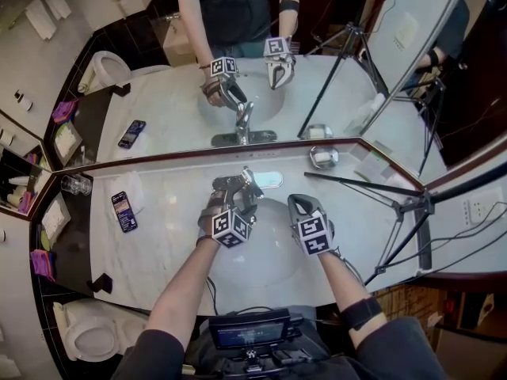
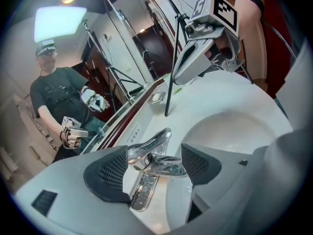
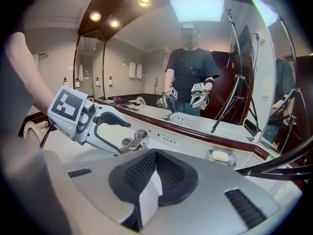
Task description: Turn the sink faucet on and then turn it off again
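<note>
Left gripper gapes astride faucet lever, no grip; right gripper shut, empty. No water running: likely nothing done yet.

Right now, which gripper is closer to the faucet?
Left. The left gripper has its open jaws either side of the faucet. The right gripper, shut, hangs over the sink, off to the faucet's right.

Chrome single-lever faucet on an oblong chrome base plate, mounted upright on the white counter at the back rim of the sink, just in front of the mirror. 1 slim lever on top, angled upward; short spout beneath, reaching toward the bowl. Round, glossy white sink, sunk into the counter.
</note>
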`<state>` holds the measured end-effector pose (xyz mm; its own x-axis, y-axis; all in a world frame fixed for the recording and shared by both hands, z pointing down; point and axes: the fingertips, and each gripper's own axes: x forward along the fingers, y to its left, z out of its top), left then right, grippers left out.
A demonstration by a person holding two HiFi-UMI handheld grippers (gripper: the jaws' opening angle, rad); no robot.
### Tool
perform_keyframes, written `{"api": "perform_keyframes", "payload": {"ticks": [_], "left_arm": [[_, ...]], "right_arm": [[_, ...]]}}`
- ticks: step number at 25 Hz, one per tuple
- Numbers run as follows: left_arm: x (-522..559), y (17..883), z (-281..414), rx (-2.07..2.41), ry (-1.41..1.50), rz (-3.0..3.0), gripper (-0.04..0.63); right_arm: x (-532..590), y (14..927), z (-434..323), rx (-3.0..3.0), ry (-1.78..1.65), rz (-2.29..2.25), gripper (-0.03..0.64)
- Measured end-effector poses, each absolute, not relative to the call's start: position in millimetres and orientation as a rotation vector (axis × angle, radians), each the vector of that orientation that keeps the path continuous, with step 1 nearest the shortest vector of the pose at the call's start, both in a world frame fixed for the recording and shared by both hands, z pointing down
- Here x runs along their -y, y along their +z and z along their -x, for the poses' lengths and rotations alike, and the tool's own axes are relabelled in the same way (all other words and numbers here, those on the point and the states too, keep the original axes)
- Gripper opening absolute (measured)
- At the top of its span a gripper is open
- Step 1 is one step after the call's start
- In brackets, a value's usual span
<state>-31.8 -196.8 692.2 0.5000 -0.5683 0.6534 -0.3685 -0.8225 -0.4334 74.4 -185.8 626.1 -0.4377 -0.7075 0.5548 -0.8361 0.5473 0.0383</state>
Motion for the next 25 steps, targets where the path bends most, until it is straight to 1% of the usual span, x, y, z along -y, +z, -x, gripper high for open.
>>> {"api": "perform_keyframes", "payload": {"ticks": [10, 18, 23, 25], "left_arm": [[211, 708, 10, -0.736, -1.250, 2.491, 0.339], [227, 705, 2, -0.763, -1.241, 2.501, 0.336], [228, 700, 0, -0.755, -1.217, 2.475, 0.304], [230, 695, -1, -0.763, -1.199, 2.466, 0.279]], "right_arm": [[189, 636, -78, 2.255, 0.352, -1.241, 0.022], [188, 641, -93, 2.235, 0.380, -1.267, 0.023], [188, 645, -97, 2.229, 0.388, -1.272, 0.023], [188, 647, -96, 2.231, 0.390, -1.269, 0.023]]}}
